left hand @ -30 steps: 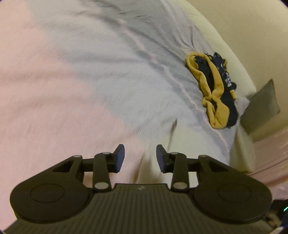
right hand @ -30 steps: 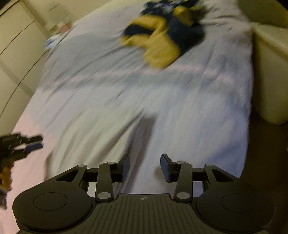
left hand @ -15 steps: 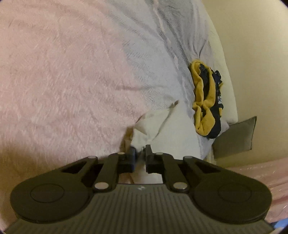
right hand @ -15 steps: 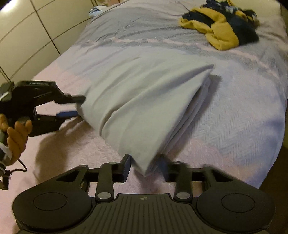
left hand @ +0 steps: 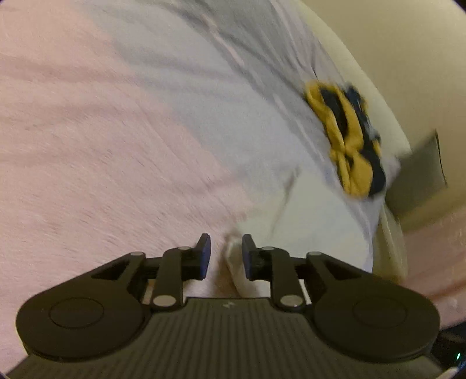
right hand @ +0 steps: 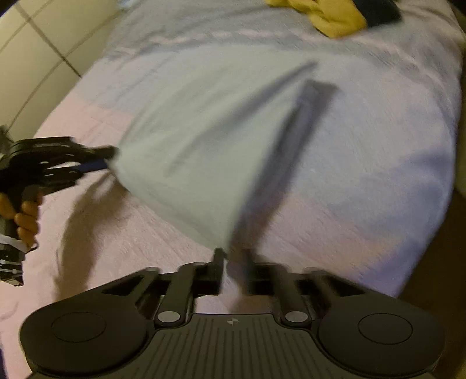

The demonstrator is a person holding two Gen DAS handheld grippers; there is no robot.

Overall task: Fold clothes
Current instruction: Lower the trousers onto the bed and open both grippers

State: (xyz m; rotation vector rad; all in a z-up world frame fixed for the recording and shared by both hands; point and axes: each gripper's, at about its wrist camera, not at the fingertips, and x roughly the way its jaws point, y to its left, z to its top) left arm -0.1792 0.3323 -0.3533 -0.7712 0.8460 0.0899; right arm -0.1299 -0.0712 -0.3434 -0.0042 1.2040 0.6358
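Note:
A pale folded cloth (right hand: pixel 204 145) lies spread on the pink and grey bedspread (right hand: pixel 116 233). My right gripper (right hand: pixel 234 262) is at its near corner. The jaws stand narrow around that corner and are opening; the picture is blurred. My left gripper (right hand: pixel 106 159), held by a hand (right hand: pixel 26 215), is at the cloth's left corner. In the left wrist view the left gripper (left hand: pixel 225 250) is opening. The cloth's (left hand: pixel 305 233) corner sits between its jaws, beside the right finger and apart from the left one.
A crumpled yellow and navy garment (left hand: pixel 349 145) lies farther up the bed, at the top of the right wrist view (right hand: pixel 335 17). A grey cushion (left hand: pixel 419 175) leans beyond the bed's edge. Cream cupboard panels (right hand: pixel 29 58) stand on the left; dark floor (right hand: pixel 437 277) is on the right.
The left jaws, shut on the cloth's corner half a second ago, have parted. The right jaws have narrowed around the near corner. Both grippers and the cloth have come lower.

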